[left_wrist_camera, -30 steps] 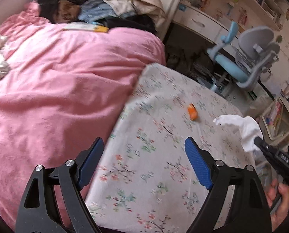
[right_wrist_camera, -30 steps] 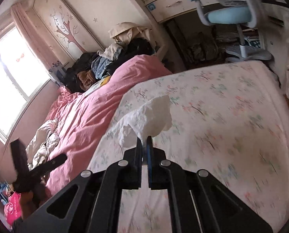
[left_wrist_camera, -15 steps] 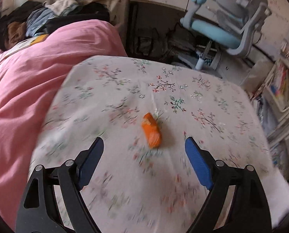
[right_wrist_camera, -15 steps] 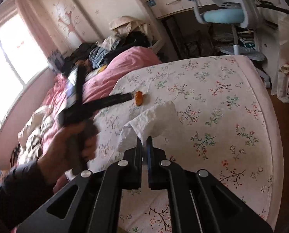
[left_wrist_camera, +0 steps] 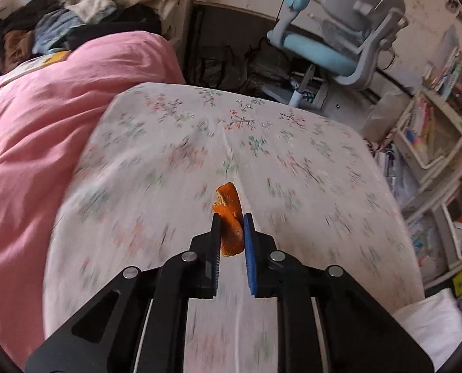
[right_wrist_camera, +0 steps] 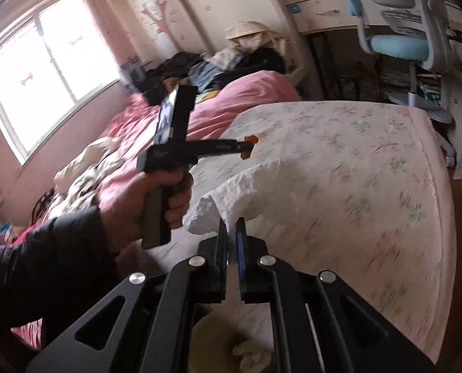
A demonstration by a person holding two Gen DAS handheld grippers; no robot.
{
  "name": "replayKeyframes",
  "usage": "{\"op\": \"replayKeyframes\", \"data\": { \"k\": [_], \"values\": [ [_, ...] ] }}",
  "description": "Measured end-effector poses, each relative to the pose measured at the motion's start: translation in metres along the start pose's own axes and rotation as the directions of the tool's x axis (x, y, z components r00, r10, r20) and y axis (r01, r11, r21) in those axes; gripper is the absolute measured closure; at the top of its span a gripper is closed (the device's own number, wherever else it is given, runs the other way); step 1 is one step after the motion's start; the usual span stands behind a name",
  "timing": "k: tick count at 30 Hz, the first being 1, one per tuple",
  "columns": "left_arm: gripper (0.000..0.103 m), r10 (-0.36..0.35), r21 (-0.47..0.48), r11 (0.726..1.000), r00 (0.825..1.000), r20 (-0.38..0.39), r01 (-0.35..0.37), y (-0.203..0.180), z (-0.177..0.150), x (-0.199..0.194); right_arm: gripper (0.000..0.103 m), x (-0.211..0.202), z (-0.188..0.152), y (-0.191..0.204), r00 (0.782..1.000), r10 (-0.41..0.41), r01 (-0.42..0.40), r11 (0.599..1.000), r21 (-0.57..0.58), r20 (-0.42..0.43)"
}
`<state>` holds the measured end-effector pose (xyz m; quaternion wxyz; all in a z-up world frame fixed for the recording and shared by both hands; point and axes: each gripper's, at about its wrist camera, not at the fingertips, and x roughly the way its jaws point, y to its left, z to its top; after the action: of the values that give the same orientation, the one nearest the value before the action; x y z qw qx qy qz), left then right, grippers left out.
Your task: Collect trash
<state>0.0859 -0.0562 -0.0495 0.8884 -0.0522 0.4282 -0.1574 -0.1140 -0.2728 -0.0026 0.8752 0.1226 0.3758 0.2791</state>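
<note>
Left hand-held gripper (left_wrist_camera: 231,221) closing onto orange peel (left_wrist_camera: 229,214) above floral sheet (left_wrist_camera: 308,168); right hand-held gripper (right_wrist_camera: 231,225) clamps tissue (right_wrist_camera: 246,186).

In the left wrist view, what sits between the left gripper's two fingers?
An orange peel sits between the closing jaws of the left gripper, over the floral sheet; the left wrist view shows it.
</note>
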Motion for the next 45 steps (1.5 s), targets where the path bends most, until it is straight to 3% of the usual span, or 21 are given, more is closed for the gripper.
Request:
{"op": "replayKeyframes", "data": {
  "k": [5, 8, 12, 15, 17, 18, 20, 21, 22, 24, 25, 27, 28, 29, 31, 33, 35, 37, 45],
  "values": [
    [0.089, -0.032, -0.01, 0.999, 0.999, -0.001, 0.032, 0.0, -0.062, -0.078, 0.095, -0.005, -0.037, 0.037, 0.993, 0.045, -0.05, 0.997, -0.052, -0.105],
    [0.089, -0.049, 0.011, 0.999, 0.998, -0.039, 0.05, -0.01, -0.11, -0.111, 0.095, 0.005, -0.065, 0.053, 0.972, 0.035, -0.054, 0.995, -0.078, -0.232],
    [0.089, -0.069, 0.012, 0.997, 0.984, -0.163, 0.072, -0.029, -0.178, -0.123, 0.095, 0.034, -0.099, 0.064, 0.923, -0.08, 0.021, 0.987, -0.159, -0.375],
    [0.089, -0.073, 0.003, 0.997, 0.953, -0.294, 0.078, -0.039, -0.221, -0.11, 0.094, 0.058, -0.111, 0.068, 0.874, -0.136, 0.046, 0.979, -0.199, -0.467],
    [0.089, -0.057, 0.027, 0.997, 0.933, -0.356, 0.072, -0.043, -0.238, -0.102, 0.064, 0.066, -0.115, 0.06, 0.852, -0.186, 0.1, 0.975, -0.198, -0.49],
    [0.087, -0.032, 0.053, 0.997, 0.934, -0.357, 0.055, -0.044, -0.241, -0.102, 0.043, 0.066, -0.114, 0.056, 0.852, -0.224, 0.144, 0.969, -0.2, -0.474],
    [0.077, -0.002, 0.069, 0.997, 0.947, -0.321, 0.026, -0.039, -0.239, -0.11, 0.039, 0.059, -0.105, 0.049, 0.872, -0.245, 0.189, 0.967, -0.17, -0.424],
    [0.066, 0.012, 0.059, 0.998, 0.959, -0.282, 0.005, -0.035, -0.234, -0.118, 0.037, 0.053, -0.096, 0.041, 0.89, -0.237, 0.21, 0.971, -0.113, -0.39],
    [0.053, 0.026, 0.051, 0.999, 0.97, -0.24, -0.015, -0.03, -0.23, -0.125, 0.035, 0.049, -0.092, 0.037, 0.898, -0.243, 0.226, 0.97, -0.089, -0.366],
    [0.04, 0.06, 0.037, 0.998, 0.992, -0.11, -0.057, -0.024, -0.215, -0.149, 0.034, 0.036, -0.08, 0.029, 0.925, -0.239, 0.244, 0.97, -0.023, -0.296],
    [0.033, 0.08, 0.034, 0.996, 0.996, -0.033, -0.079, -0.021, -0.207, -0.163, 0.033, 0.027, -0.072, 0.027, 0.941, -0.235, 0.243, 0.97, 0.002, -0.243],
    [0.02, 0.109, 0.022, 0.994, 0.991, 0.078, -0.111, -0.017, -0.194, -0.185, 0.023, 0.01, -0.056, 0.029, 0.952, -0.279, 0.281, 0.96, 0.002, -0.127],
    [0.014, 0.126, 0.011, 0.992, 0.984, 0.127, -0.128, -0.015, -0.186, -0.193, 0.011, -0.001, -0.048, 0.032, 0.952, -0.304, 0.304, 0.953, 0.0, -0.046],
    [0.012, 0.138, -0.004, 0.99, 0.974, 0.179, -0.139, -0.011, -0.18, -0.203, 0.007, -0.007, -0.043, 0.033, 0.945, -0.327, 0.327, 0.945, 0.002, 0.019],
    [0.007, 0.157, -0.045, 0.988, 0.956, 0.248, -0.151, -0.002, -0.167, -0.214, 0.006, -0.021, -0.037, 0.035, 0.914, -0.371, 0.375, 0.927, 0.011, 0.165],
    [0.007, 0.198, -0.089, 0.979, 0.943, 0.266, -0.181, 0.007, -0.169, -0.214, 0.006, -0.022, -0.038, 0.032, 0.884, -0.413, 0.418, 0.908, 0.024, 0.218],
    [0.007, 0.241, -0.118, 0.968, 0.947, 0.211, -0.22, 0.014, -0.17, -0.202, 0.006, -0.015, -0.039, 0.026, 0.872, -0.445, 0.444, 0.894, 0.052, 0.202],
    [0.007, 0.228, -0.153, 0.967, 0.961, 0.159, -0.205, 0.018, -0.168, -0.191, 0.006, -0.004, -0.038, 0.023, 0.885, -0.43, 0.426, 0.903, 0.064, 0.177],
    [0.007, 0.249, -0.153, 0.963, 0.953, 0.175, -0.223, 0.016, -0.176, -0.191, 0.006, -0.012, -0.05, 0.035, 0.861, -0.467, 0.478, 0.878, -0.009, 0.2]
  ]
}}
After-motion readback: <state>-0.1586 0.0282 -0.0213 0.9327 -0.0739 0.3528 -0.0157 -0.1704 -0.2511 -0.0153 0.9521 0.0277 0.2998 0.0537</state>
